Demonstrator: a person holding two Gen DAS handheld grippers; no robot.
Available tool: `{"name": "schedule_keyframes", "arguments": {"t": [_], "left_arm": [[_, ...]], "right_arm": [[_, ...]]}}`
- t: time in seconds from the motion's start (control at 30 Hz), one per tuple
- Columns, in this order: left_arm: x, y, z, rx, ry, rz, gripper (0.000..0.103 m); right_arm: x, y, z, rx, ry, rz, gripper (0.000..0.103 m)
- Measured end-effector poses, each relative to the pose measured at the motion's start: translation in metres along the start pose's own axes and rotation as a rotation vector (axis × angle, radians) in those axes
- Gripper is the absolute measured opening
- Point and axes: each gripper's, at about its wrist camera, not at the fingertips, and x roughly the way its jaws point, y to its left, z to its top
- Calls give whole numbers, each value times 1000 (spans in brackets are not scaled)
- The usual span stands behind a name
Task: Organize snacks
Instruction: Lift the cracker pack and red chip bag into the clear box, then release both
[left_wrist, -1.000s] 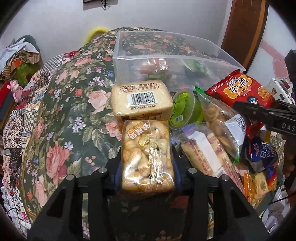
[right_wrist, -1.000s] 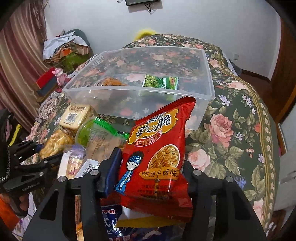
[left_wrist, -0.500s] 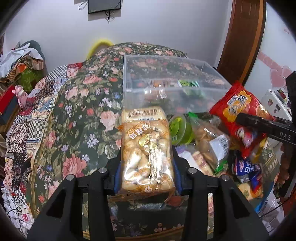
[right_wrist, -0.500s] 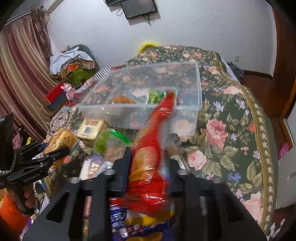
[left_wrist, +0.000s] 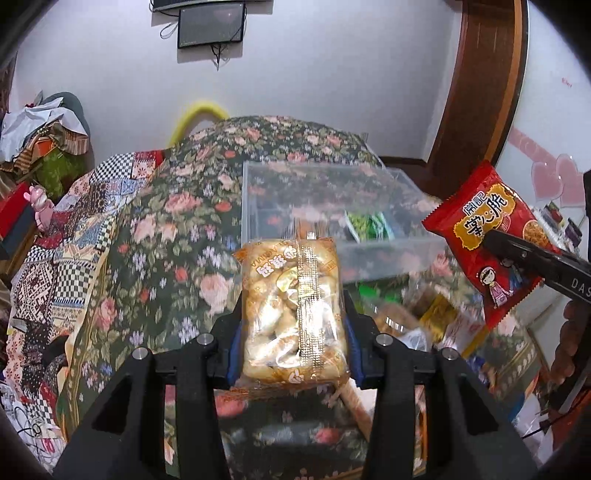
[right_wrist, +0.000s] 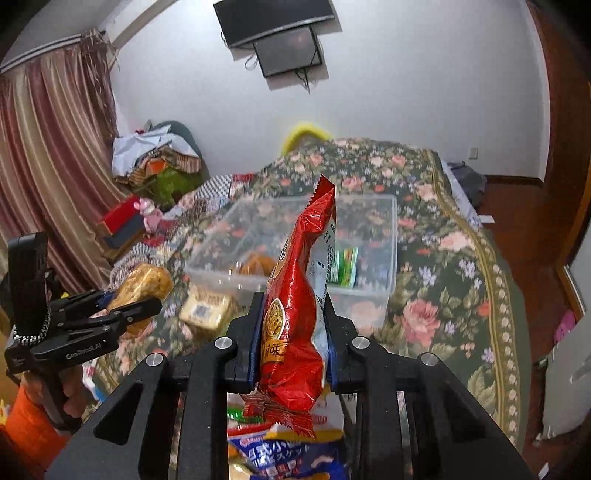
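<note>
Surface: bed under a dark floral bedspread (left_wrist: 177, 236); white wall behind.
Container: clear plastic bin (left_wrist: 384, 258) on the bedspread, with a green packet (right_wrist: 345, 266) inside.
Left gripper (left_wrist: 293, 328): pinching a clear bag of golden puffed snacks (left_wrist: 293, 314) by its sides, held in the air short of the bin.
Right gripper (right_wrist: 291, 334): pressed onto a red instant-noodle snack packet (right_wrist: 299, 306), squeezed edge-on, in front of the bin.
Remaining: loose snack pile (right_wrist: 284, 454) below the right gripper.
Procedure: carry each packet over the rim before releasing, one at a time, to avoid collision.
</note>
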Motion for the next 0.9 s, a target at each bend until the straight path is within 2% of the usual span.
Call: {"name": "schedule_keyframes", "arguments": {"t": [0.43, 0.7, 0.9], "left_arm": [[9, -3, 54, 9, -78, 19, 44], [39, -4, 70, 12, -64, 36, 44], [65, 1, 73, -6, -31, 33, 44]], "right_arm": [[15, -6, 43, 14, -83, -6, 24], [42, -2, 58, 18, -72, -2, 24], [74, 0, 62, 18, -22, -3, 24]]}}
